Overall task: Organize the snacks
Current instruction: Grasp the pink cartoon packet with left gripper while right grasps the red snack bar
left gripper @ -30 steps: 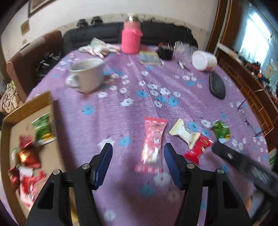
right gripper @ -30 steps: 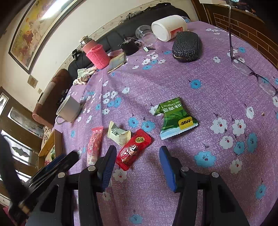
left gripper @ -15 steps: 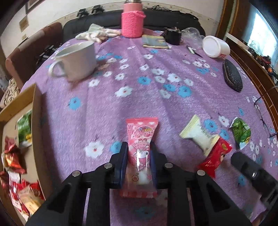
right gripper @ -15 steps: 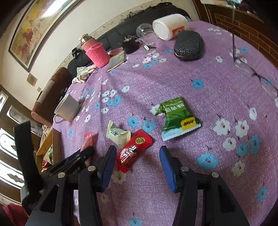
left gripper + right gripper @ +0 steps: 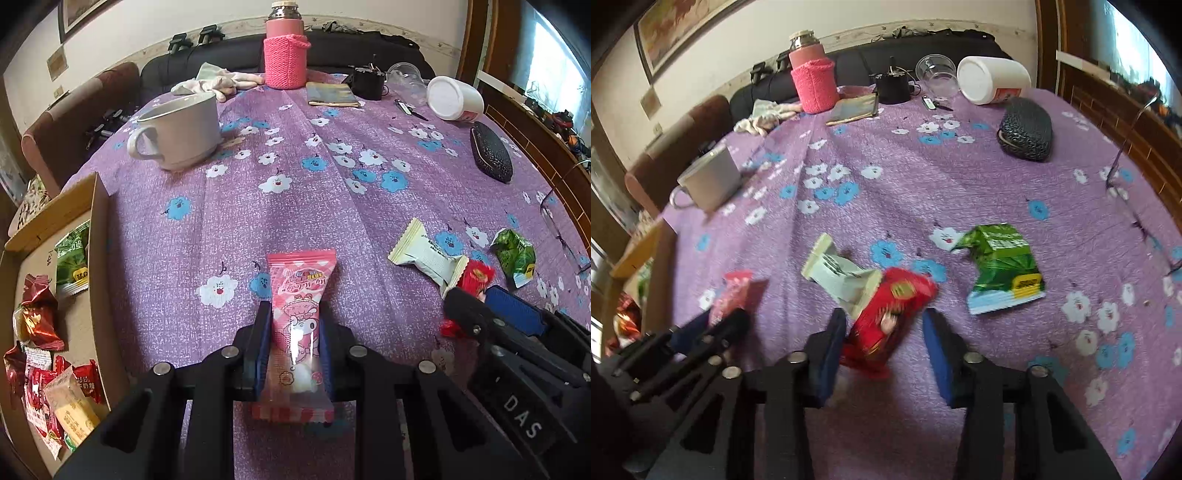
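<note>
A pink snack packet (image 5: 299, 295) lies lengthwise on the purple flowered tablecloth, and my left gripper (image 5: 295, 321) is shut on its lower half. To its right, the jaws of my right gripper (image 5: 884, 330) are closing around a red packet (image 5: 890, 310). One pad is at the wrapper and a gap shows on the other side. A cream packet (image 5: 842, 277) overlaps the red one's far end. A green packet (image 5: 1001, 269) lies further right. The left wrist view shows the right gripper (image 5: 484, 306) at the red packet (image 5: 476, 275).
A cardboard box (image 5: 99, 236) with several snacks stands at the table's left edge. Further back are a white mug (image 5: 181, 129), a pink flask (image 5: 286, 55), a black glasses case (image 5: 493, 151), a tipped white jar (image 5: 454, 98) and eyeglasses (image 5: 1126, 177).
My left gripper closed on the pink packet and has kept its hold. My right gripper slid left and rolled, bringing the red packet between its jaws, which have narrowed.
</note>
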